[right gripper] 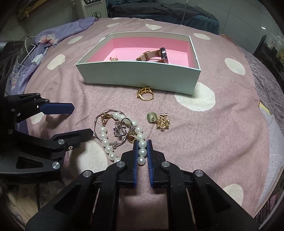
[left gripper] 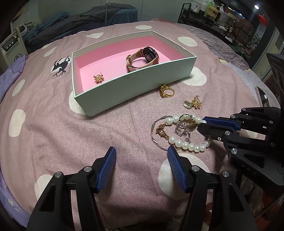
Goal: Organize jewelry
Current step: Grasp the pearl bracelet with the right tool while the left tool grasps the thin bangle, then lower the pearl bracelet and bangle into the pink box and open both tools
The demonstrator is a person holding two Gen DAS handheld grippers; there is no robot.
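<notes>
A mint box (left gripper: pixel 142 87) (right gripper: pixel 134 76) with a pink floor holds a watch (left gripper: pixel 142 59) (right gripper: pixel 154 55) and a gold earring (left gripper: pixel 98 78). A pearl bracelet (left gripper: pixel 186 144) (right gripper: pixel 106 140) lies on the cloth, tangled with a silver chain and silver rings (right gripper: pixel 120 131). My right gripper (right gripper: pixel 142 144) (left gripper: pixel 202 124) is shut on the pearl bracelet, beads between its blue pads. My left gripper (left gripper: pixel 141 151) (right gripper: pixel 81 119) is open and empty, just left of the pile. A gold ring (left gripper: pixel 166 91) (right gripper: pixel 144 93) and a second gold earring (left gripper: pixel 195 103) (right gripper: pixel 162 122) lie loose nearby.
The table has a pink cloth with cream dots (left gripper: pixel 53 124). A purple floral cloth with a phone and white cable (right gripper: pixel 30 53) lies at the far left. A dark rack with bottles (left gripper: pixel 213 12) stands behind the table.
</notes>
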